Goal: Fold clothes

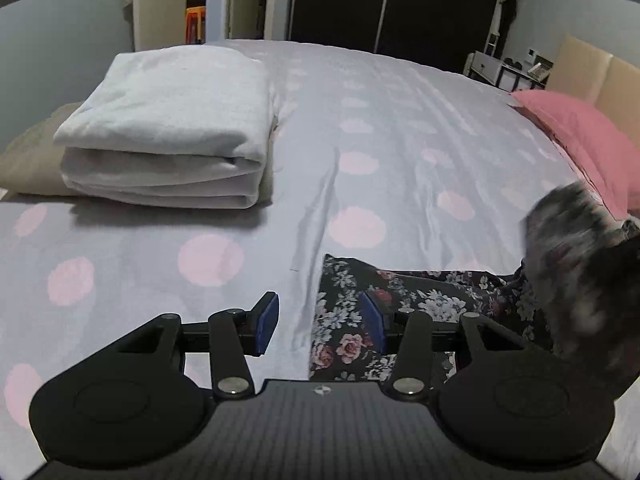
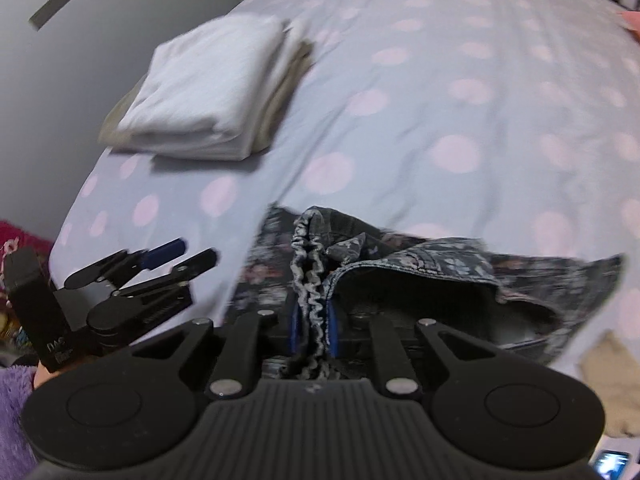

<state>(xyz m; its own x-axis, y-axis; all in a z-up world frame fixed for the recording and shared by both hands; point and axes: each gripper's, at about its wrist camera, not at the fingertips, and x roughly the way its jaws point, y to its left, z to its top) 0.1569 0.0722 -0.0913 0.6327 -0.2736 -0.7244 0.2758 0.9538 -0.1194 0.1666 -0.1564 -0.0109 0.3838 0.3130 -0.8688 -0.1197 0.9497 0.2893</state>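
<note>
Down at six o'clock on the bed [image 1: 400,128], the floral garment [image 1: 348,320] is the piece in play. Right gripper [image 2: 314,332] has its jaws pinched almost together on the gathered elastic band [image 2: 310,276] of that garment, blue pads either side of the ruffled edge, and the cloth rises blurred at four o'clock in the left view, so I'd say a fold or a lift is under way. Left gripper [image 1: 320,328] is spread wide, nothing between its pads; the garment's left edge lies under its right finger, the spotted bedcover under the other. Up at ten o'clock sits the white folded stack [image 1: 168,128], squared off neatly on top of a beige piece [image 1: 28,160], so by the look of it that part of the job is done. The floral one is far from it: rumpled, open at the waistband, no clean crease anywhere. At four o'clock in the right view a tan cloth [image 2: 612,384] lies loose, possibly waiting too. A pink pillow [image 1: 580,136] rests at two o'clock.
</note>
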